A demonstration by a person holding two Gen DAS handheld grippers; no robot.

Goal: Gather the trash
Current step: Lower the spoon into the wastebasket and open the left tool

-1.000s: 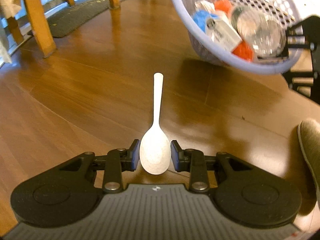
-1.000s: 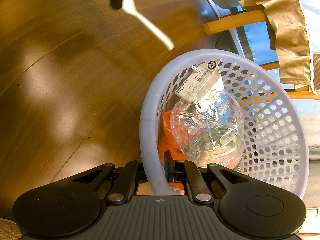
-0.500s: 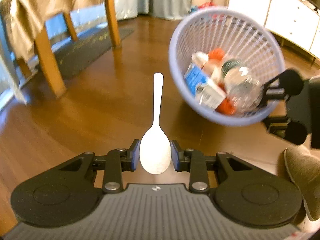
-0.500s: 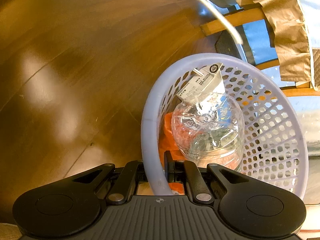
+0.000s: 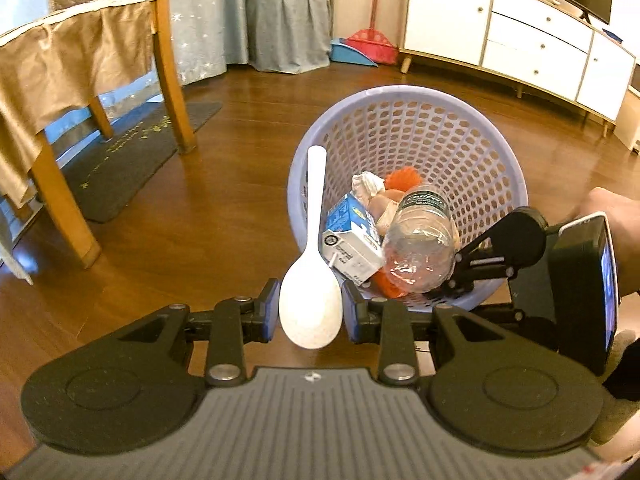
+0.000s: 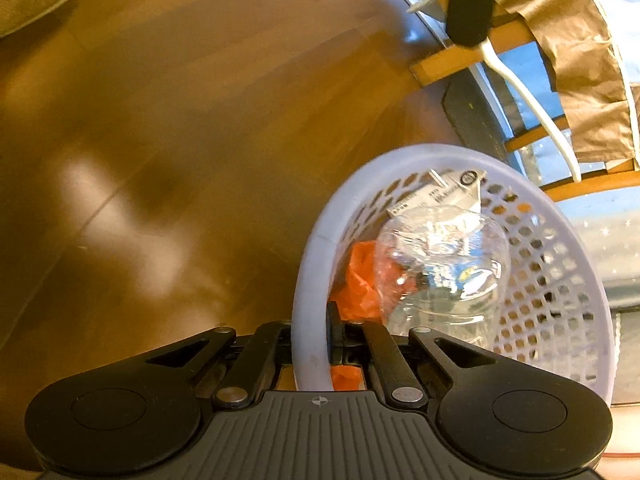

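Your left claw [image 5: 310, 311] grips the bowl of a white plastic spoon [image 5: 311, 280] between its blue pads; the handle points away from you, its tip overlapping the near rim of the lavender basket [image 5: 496, 168]. Your right claw [image 6: 310, 344] is clamped on that basket's rim, one finger outside the wall and one inside, holding the basket tilted above the wooden floor [image 6: 180, 140]. Inside the basket lie a clear plastic bottle [image 5: 420, 240], a blue-and-white carton [image 5: 352, 240], orange wrapping [image 6: 362, 284] and a crumpled white tissue [image 5: 366, 184]. In the right wrist view, the spoon [image 6: 528, 100] hangs above the basket's far edge.
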